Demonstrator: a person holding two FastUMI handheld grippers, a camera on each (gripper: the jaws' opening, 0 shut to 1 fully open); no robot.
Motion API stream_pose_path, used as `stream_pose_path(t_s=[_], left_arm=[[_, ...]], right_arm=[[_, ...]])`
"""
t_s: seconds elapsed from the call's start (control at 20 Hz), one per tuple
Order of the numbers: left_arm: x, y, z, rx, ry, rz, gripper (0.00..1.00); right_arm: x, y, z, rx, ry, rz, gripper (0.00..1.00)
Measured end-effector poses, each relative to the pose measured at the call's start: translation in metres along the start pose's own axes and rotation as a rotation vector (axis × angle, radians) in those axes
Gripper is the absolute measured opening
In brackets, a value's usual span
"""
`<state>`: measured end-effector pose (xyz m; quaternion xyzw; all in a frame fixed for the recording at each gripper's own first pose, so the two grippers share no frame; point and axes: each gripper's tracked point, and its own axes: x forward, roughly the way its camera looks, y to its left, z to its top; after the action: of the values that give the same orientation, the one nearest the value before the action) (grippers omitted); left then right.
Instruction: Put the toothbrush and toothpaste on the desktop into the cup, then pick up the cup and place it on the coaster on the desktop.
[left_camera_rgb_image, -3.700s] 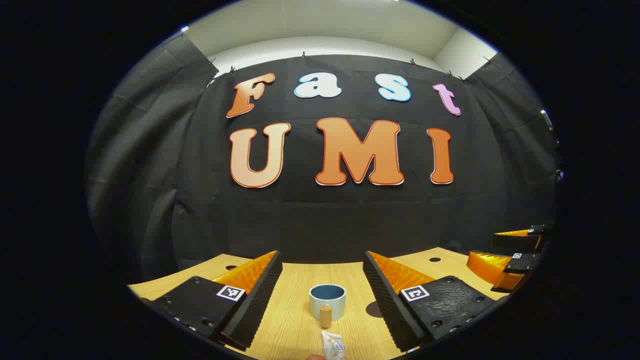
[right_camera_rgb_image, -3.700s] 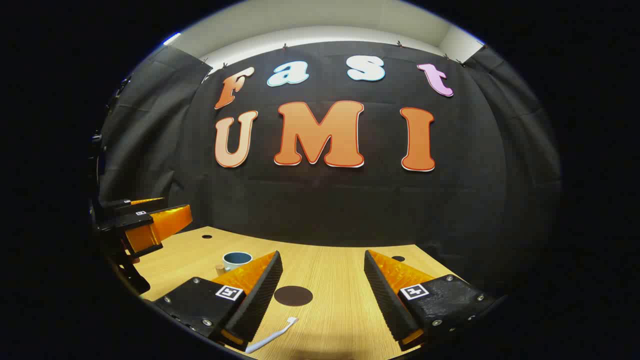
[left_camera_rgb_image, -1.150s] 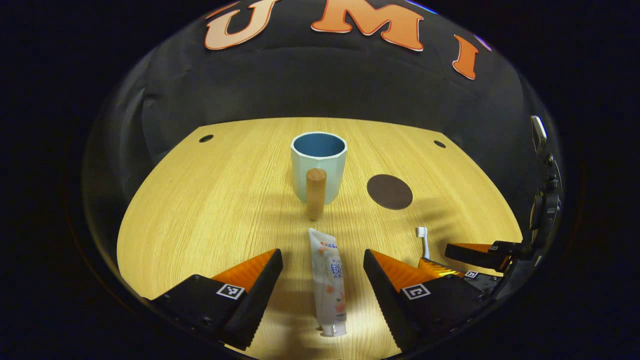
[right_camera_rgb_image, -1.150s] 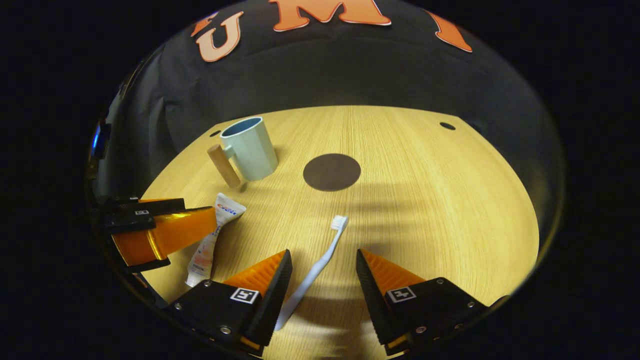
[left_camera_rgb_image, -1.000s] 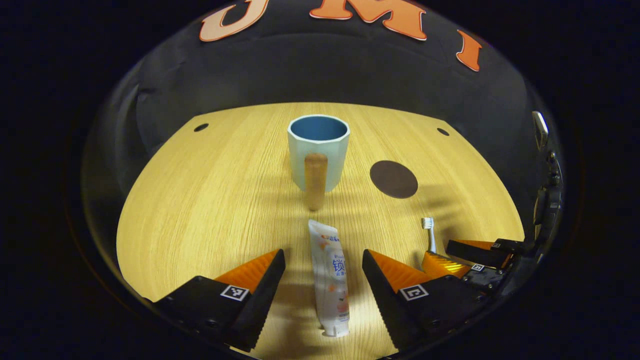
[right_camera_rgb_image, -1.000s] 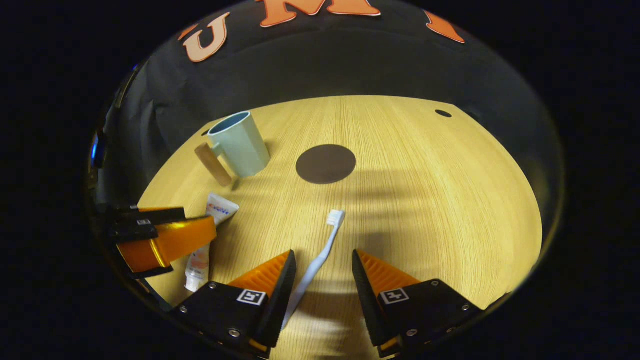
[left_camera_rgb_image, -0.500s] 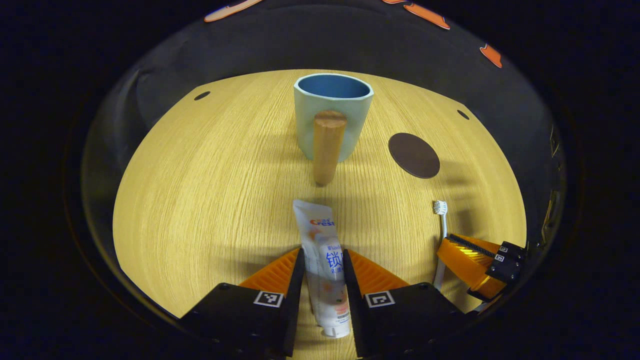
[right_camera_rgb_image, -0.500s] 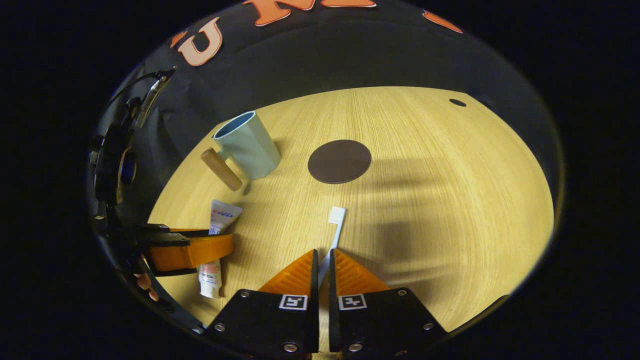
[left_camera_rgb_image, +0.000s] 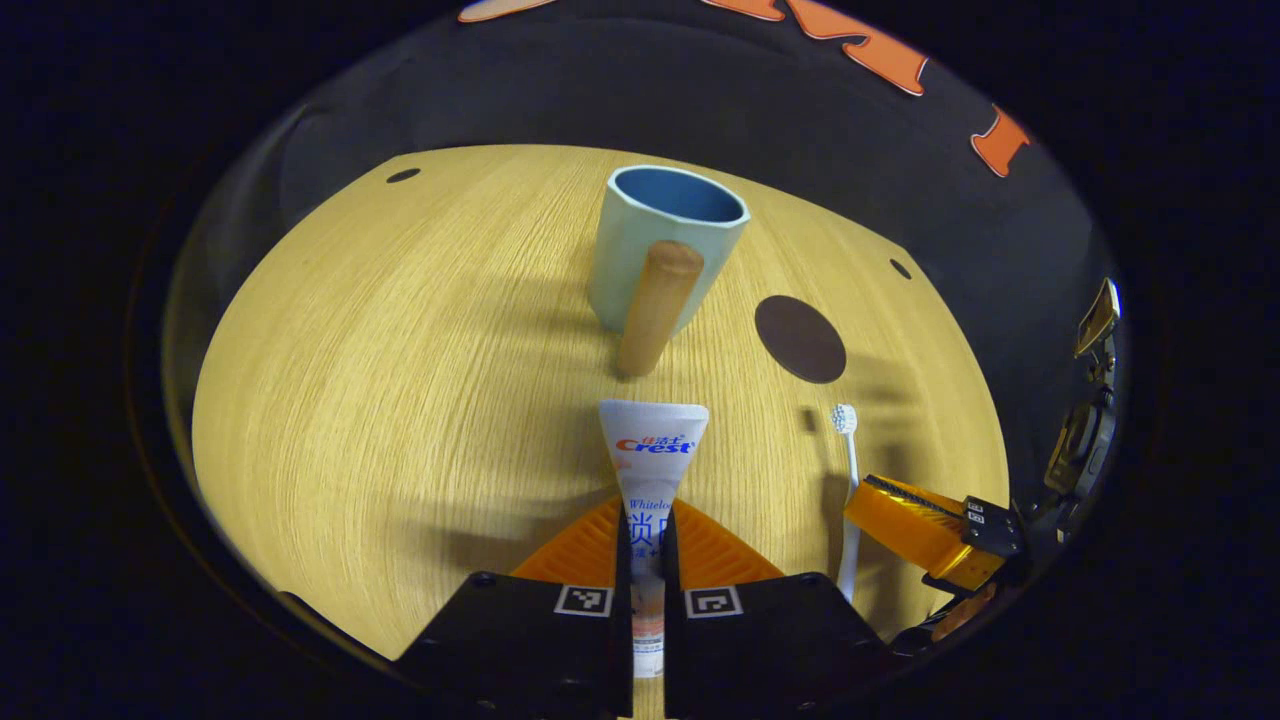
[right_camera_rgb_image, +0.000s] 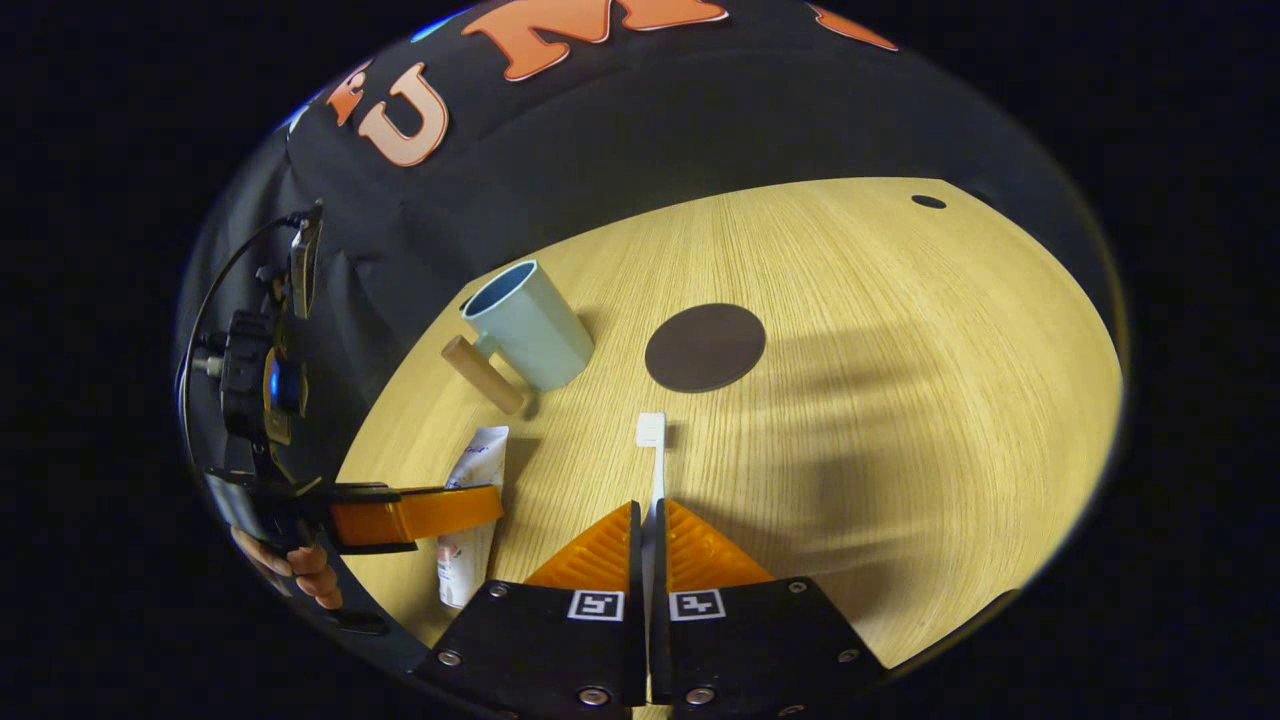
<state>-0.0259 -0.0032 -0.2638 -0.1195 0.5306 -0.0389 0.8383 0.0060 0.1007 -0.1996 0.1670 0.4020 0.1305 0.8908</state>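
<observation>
My left gripper is shut on the white toothpaste tube, whose flat end sticks out ahead of the fingers. Beyond it stands the pale blue cup with a wooden handle facing me. My right gripper is shut on the white toothbrush, bristle head pointing forward. The dark round coaster lies just past the brush head, right of the cup. In the left gripper view the coaster and toothbrush sit to the right, with the right gripper on the brush.
The wooden desktop has small round holes near its far corners. A black cloth wall rises behind the table. In the right gripper view the left gripper holds the tube at the left, with a hand behind it.
Both grippers dropped to the table and shut, the left on the toothpaste, the right on the toothbrush. Since half a second ago the tube and brush have tilted up slightly with the grippers.
</observation>
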Motion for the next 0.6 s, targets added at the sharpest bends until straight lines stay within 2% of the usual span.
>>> stream_pose_path(t_s=[0.15,0.35,0.5,0.6], left_arm=[[-0.007,0.012,0.025,0.000,-0.070,-0.042,0.12],[-0.008,0.028,0.027,0.018,-0.142,-0.059,0.12],[-0.008,0.030,0.033,0.049,-0.242,-0.065,0.12],[-0.019,0.036,0.045,0.086,-0.323,-0.033,0.12]], right_arm=[[-0.016,0.003,0.011,0.016,-0.039,0.035,0.02],[-0.041,0.005,0.035,0.032,-0.116,0.070,0.02],[-0.054,0.008,0.051,0.026,-0.172,0.086,0.02],[-0.061,0.016,0.060,0.002,-0.210,0.124,0.02]])
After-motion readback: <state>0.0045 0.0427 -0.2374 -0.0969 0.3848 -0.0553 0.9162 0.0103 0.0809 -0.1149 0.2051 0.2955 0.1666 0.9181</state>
